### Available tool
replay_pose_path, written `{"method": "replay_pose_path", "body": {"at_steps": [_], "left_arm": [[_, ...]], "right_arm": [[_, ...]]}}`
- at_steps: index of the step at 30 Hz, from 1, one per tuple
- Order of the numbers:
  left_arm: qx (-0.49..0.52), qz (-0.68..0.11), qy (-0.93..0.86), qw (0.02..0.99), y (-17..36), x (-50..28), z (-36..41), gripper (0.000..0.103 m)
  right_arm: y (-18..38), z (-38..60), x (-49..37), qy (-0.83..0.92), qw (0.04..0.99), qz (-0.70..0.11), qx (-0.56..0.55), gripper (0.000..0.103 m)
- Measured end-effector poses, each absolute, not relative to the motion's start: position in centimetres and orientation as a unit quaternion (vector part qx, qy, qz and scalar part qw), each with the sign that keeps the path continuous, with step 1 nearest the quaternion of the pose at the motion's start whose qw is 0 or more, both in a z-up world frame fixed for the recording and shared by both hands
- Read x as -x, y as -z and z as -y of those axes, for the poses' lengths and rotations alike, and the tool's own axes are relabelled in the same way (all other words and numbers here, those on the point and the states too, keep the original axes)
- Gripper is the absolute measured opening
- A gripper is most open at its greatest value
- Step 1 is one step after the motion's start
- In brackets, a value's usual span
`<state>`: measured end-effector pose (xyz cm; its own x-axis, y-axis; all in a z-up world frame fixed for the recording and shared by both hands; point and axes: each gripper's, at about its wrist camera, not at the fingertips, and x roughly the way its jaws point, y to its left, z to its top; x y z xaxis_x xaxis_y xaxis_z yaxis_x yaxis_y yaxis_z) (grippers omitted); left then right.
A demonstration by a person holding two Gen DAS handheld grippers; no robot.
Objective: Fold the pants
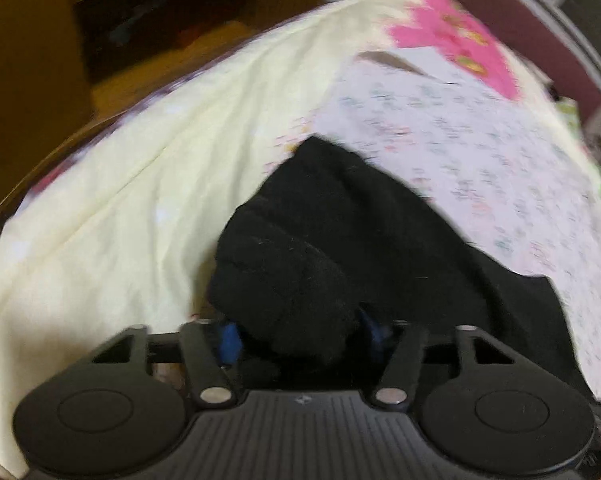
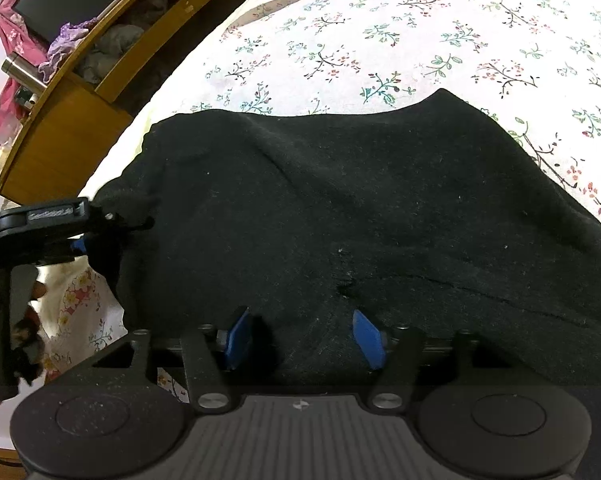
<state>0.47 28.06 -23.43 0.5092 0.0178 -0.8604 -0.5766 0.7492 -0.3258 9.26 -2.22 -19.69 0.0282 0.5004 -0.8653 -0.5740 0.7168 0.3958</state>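
Both grippers work the black pants (image 2: 340, 208) spread on the floral bedsheet (image 2: 420, 40). Left gripper (image 1: 296, 332) has a bunched fold of cloth between its half-open jaws, probably to carry it over; right gripper (image 2: 302, 338) hangs half-open above flat fabric, pads apart. Beside the bed, a wooden cabinet (image 2: 72, 128) crowds the edge.
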Motion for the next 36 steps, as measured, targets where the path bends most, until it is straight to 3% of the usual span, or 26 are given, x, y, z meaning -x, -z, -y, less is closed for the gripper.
{"method": "replay_pose_path", "body": {"at_steps": [7,15,22,29,32,36], "left_arm": [[0.292,-0.447,-0.181,0.826,22.7,-0.1,-27.5,0.047],[0.146,-0.468,-0.174,0.854,22.3,-1.9,-23.6,0.048],[0.307,-0.468,-0.182,0.808,23.8,-1.7,-29.3,0.047],[0.264,-0.503,-0.163,0.807,24.9,-4.5,-27.9,0.046],[0.273,-0.483,-0.148,0.818,23.7,-3.8,-27.8,0.036],[0.326,-0.453,-0.133,0.819,22.3,-2.6,-28.6,0.032]], "right_arm": [[19.7,2.3,-9.3,-0.371,0.716,-0.59,0.03,0.046],[19.6,1.7,-9.3,-0.37,0.713,-0.595,0.042,0.047],[19.9,1.4,-9.3,-0.371,0.71,-0.597,0.039,0.052],[20.1,1.7,-9.5,-0.368,0.709,-0.601,0.026,0.052],[19.7,2.0,-9.5,-0.367,0.709,-0.602,0.016,0.051],[19.3,2.6,-9.4,-0.364,0.711,-0.601,0.001,0.048]]}}
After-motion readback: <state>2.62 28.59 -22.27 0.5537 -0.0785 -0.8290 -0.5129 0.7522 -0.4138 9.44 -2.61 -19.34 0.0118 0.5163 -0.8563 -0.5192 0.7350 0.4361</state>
